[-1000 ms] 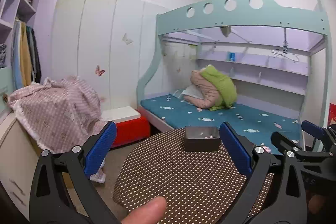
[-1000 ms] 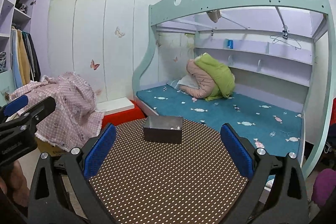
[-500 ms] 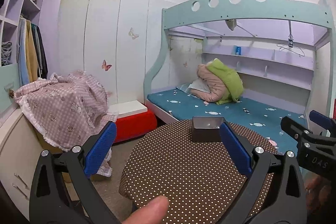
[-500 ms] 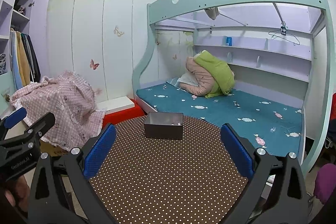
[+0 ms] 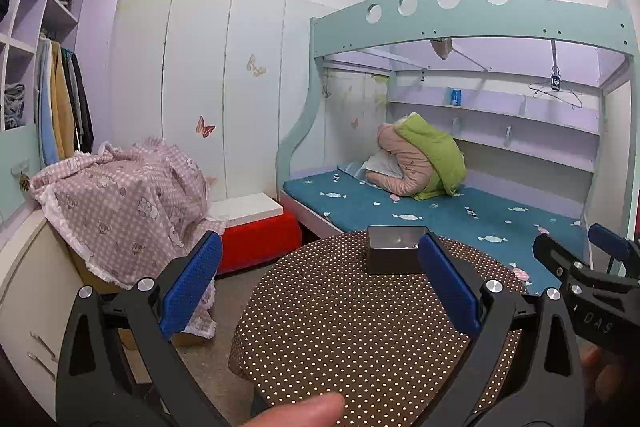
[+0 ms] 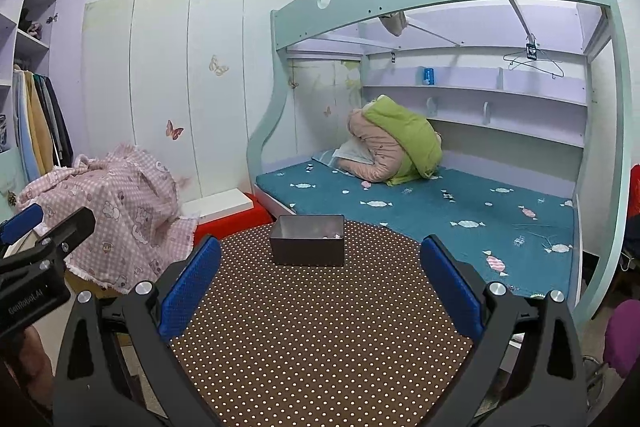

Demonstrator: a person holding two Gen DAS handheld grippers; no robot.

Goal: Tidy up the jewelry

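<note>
A dark grey open box (image 5: 394,250) stands at the far edge of a round table with a brown dotted cloth (image 5: 344,323); it also shows in the right wrist view (image 6: 307,239), with small pale items inside. My left gripper (image 5: 320,279) is open and empty, held above the near part of the table. My right gripper (image 6: 320,277) is open and empty too, also short of the box. Each gripper shows at the edge of the other's view.
A bunk bed with a teal mattress (image 6: 440,203) stands behind the table. A red and white stool (image 5: 256,231) and a pink checked cloth over furniture (image 5: 120,203) are at the left. A wardrobe wall (image 5: 192,87) is behind.
Both grippers have drawn back and risen a little from the table, so the box looks smaller and farther. Both stay open.
</note>
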